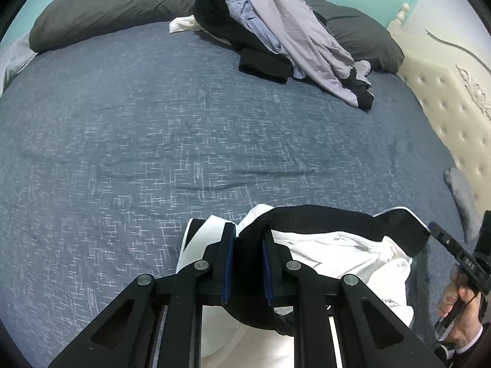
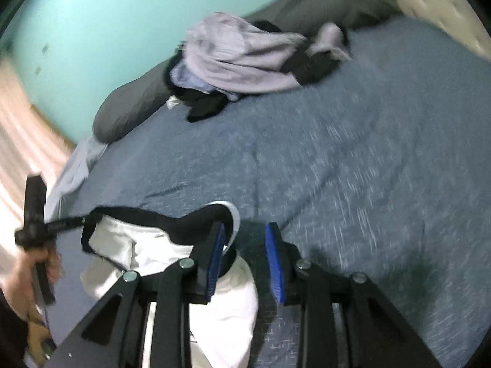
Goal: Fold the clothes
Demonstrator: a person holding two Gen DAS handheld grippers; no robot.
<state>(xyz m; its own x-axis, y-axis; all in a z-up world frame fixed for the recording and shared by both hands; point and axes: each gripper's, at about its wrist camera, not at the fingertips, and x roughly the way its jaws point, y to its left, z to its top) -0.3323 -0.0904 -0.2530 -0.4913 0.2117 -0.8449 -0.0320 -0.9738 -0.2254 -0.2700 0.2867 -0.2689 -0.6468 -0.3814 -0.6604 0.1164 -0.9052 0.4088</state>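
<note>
Left wrist view: my left tool (image 1: 248, 239) is pinching the black ribbed collar band (image 1: 322, 217) of a white garment with black trim (image 1: 346, 251), which hangs in front of me at the near edge of the bed. My right tool (image 2: 245, 236) has its blue pads spread apart; the left pad touches the black and white edge of the same garment, but I see nothing held between the two pads. In the left wrist view this tool reaches the far end of the collar band, and my right hand (image 1: 460, 316) shows at the handle.

How far the work is: the white garment is lifted and crumpled, not folded. At the far side of the bed lies a loose heap of clothes (image 1: 285, 36), with a pale lilac shirt on top, a light blue shirt under it, and black pieces and a small white piece at the sides. None of these is folded. I see no finished stack in either view, so I judge that most of the folding is left.

The surface is a blue-grey woven bedspread (image 1: 153, 128), soft, with some shallow wrinkles, and broad free space in the middle for laying a garment flat. Two dark grey pillows (image 1: 116, 6) lie along the turquoise wall (image 2: 92, 30). A cream tufted headboard (image 1: 445, 107) stands at the right. The right wrist view is blurred.
</note>
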